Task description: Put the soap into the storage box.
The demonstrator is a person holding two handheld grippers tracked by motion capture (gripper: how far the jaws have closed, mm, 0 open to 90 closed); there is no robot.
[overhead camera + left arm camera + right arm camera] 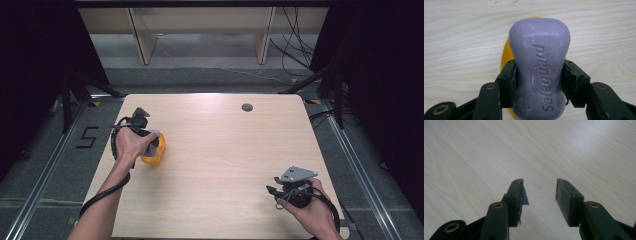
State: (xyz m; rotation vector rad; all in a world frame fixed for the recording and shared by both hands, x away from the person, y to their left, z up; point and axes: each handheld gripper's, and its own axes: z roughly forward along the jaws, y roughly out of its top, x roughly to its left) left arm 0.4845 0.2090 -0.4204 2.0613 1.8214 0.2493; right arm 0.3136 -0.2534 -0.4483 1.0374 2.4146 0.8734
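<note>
Left claw (539,82) clamped on purple soap bar (539,67) over yellow dish (154,155), near surface's left edge. Lower level, centre, then release. Right claw (539,197) parted, empty.

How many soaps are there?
1. The purple soap is squeezed between the jaws of the left gripper, right above a yellow dish on the left side of the table. The dish is mostly covered, so another could hide there.
</note>
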